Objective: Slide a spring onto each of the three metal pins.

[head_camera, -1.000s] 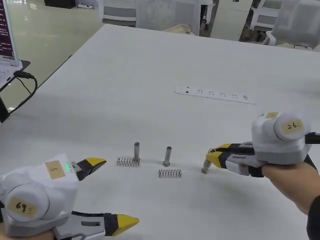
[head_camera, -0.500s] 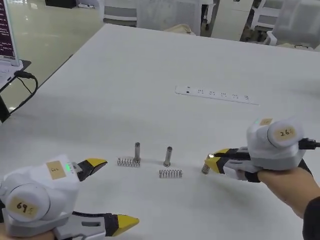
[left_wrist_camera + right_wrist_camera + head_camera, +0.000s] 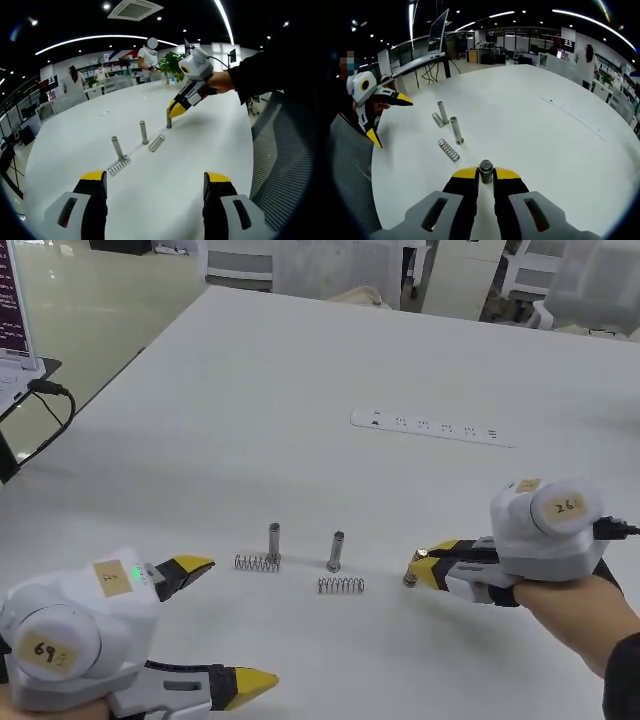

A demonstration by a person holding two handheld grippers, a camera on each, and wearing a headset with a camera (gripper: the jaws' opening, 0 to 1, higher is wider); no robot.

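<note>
Three metal pins stand upright in a row on the white table (image 3: pixel 300 390): the left pin (image 3: pixel 274 542), the middle pin (image 3: pixel 336 551) and the right pin (image 3: pixel 411 576). One loose spring (image 3: pixel 256 563) lies against the left pin's base. Another spring (image 3: pixel 340 586) lies in front of the middle pin. My right gripper (image 3: pixel 424 566) is shut on a third spring (image 3: pixel 486 172), which sits around the right pin (image 3: pixel 485 164). My left gripper (image 3: pixel 220 625) hovers open near the front edge with nothing in it, short of the left pin (image 3: pixel 117 147).
A white power strip (image 3: pixel 432 428) lies flat on the table beyond the pins. A laptop (image 3: pixel 12 330) with a cable stands off the table's left edge. Chairs stand behind the far edge.
My right gripper has sunk a little and drawn slightly toward me, with the spring lower on the right pin. The left gripper and the loose springs have not moved.
</note>
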